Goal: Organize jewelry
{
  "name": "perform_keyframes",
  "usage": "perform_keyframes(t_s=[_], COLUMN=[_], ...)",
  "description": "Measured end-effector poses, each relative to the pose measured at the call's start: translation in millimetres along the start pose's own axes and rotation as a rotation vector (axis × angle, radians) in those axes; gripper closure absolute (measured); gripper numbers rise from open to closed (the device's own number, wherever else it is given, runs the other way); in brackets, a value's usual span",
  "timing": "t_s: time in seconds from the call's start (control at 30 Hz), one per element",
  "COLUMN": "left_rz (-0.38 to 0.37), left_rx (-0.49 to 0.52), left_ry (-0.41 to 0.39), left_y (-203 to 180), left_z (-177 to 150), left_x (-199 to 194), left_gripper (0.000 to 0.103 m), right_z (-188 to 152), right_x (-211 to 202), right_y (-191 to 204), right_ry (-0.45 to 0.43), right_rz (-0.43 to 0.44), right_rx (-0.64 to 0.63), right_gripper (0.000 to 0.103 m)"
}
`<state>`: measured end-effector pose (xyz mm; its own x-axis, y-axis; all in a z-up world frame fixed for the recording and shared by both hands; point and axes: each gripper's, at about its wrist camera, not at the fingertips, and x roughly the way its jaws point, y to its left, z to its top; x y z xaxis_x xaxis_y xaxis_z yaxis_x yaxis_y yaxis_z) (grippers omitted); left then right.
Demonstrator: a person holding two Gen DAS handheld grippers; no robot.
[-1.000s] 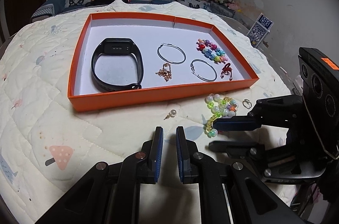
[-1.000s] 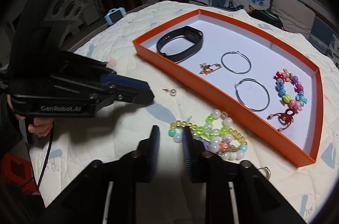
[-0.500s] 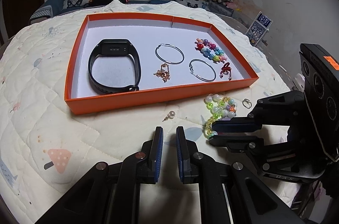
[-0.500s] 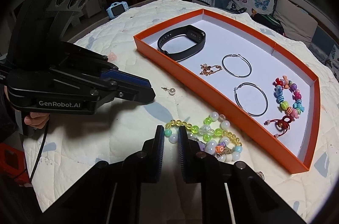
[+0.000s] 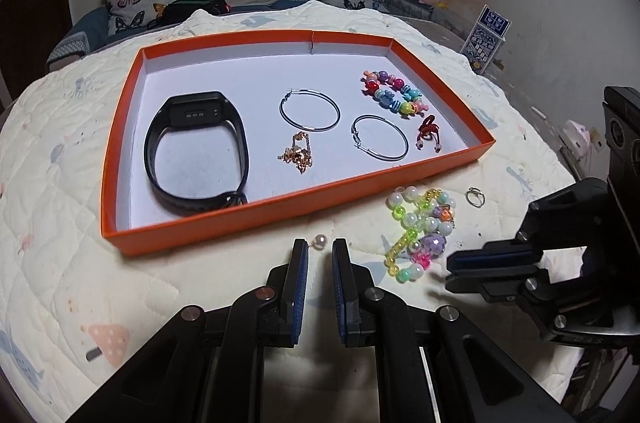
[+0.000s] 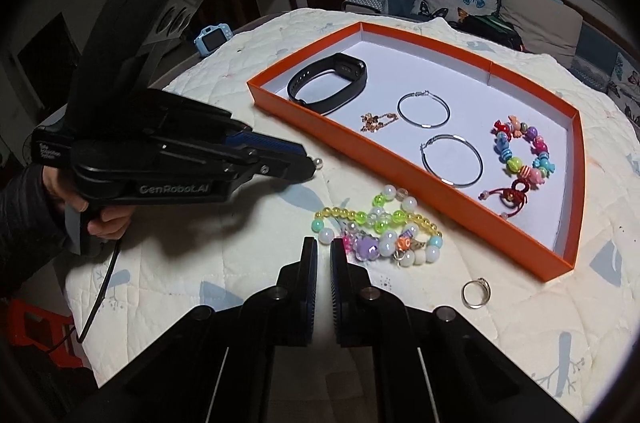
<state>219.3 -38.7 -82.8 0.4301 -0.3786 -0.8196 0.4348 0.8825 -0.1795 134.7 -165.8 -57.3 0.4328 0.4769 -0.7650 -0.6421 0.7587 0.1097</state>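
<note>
Two narrow gaps — left hand-held gripper (image 5: 320, 247) brackets pearl earring (image 5: 320, 241); right hand-held gripper (image 6: 324, 247) empty.

black hand-held gripper (image 6: 308, 165) with blue finger pads, silver screws, white "genrobot.ai" lettering, trailing black cable.

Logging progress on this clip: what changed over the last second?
The left gripper advanced to the pearl earring, now at its fingertips, jaws slightly apart, nothing gripped. The right gripper narrowed, empty, beside the bead bracelets. Orange tray contents and ring unchanged.
</note>
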Motion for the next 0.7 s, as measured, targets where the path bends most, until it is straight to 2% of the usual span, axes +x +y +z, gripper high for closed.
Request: perform_keyframes(t_s=[0.27,0.7], left_rz=[0.04,0.046], left_rx=[0.062,0.103], left_ry=[0.01,0.011], left_y=[-7.7,-8.6], left_z=[4.3,5.7], left_x=[6.8,9.3], left_gripper=[0.089,0.089], right_z=[-3.2,-1.4], right_x=[1.1,0.0], right_y=[-7.9,-11.4], right_ry=[0.006,-0.004], right_rz=[-0.015,-0.009], right_rx=[0.019,0.029], right_gripper=[0.094,0.094])
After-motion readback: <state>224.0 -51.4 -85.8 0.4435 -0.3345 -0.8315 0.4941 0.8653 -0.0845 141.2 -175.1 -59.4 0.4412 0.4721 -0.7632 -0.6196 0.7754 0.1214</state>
